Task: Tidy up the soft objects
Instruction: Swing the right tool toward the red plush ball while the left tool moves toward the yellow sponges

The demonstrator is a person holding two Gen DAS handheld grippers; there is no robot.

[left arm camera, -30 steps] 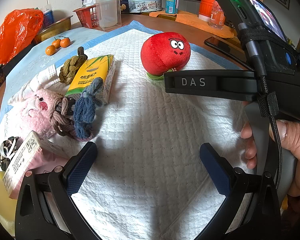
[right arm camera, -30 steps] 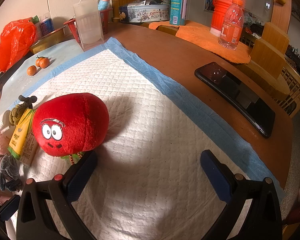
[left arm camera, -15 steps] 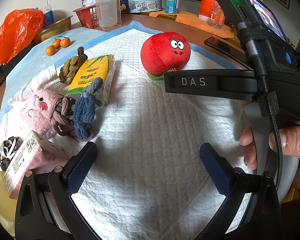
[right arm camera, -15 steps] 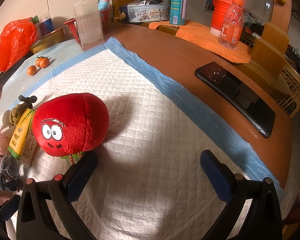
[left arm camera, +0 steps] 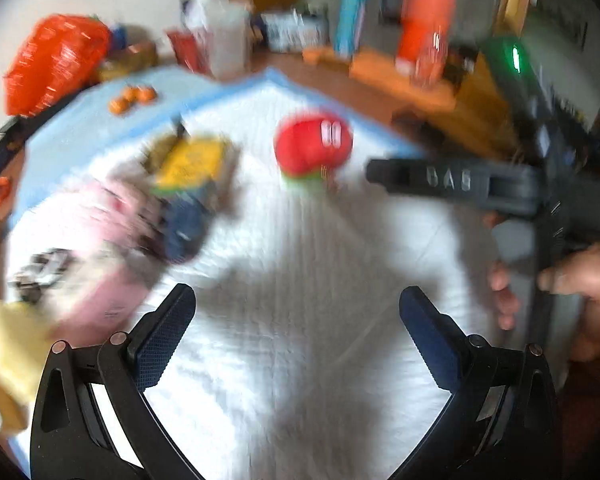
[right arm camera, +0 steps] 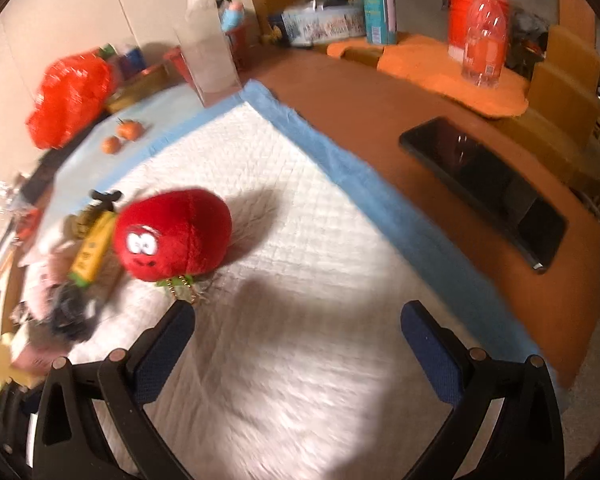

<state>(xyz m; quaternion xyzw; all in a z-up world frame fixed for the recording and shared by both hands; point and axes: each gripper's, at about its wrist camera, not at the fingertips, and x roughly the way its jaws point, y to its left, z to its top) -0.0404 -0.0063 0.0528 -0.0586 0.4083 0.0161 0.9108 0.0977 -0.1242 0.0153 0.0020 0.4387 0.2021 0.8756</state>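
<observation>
White pad [right arm camera: 300, 240]: both views now blur; red plush [right arm camera: 172, 236] sits farther off; left gripper [left arm camera: 296, 312] and right gripper [right arm camera: 296, 320] hover, spread wide, empty.

Only blurred raised letters, seemingly "DAS", show on the dark arm of the right tool [left arm camera: 456, 179] at the right of the left wrist view, while print on the yellow packet [right arm camera: 93, 249] and far tin [right arm camera: 320, 26] is unreadable.
</observation>
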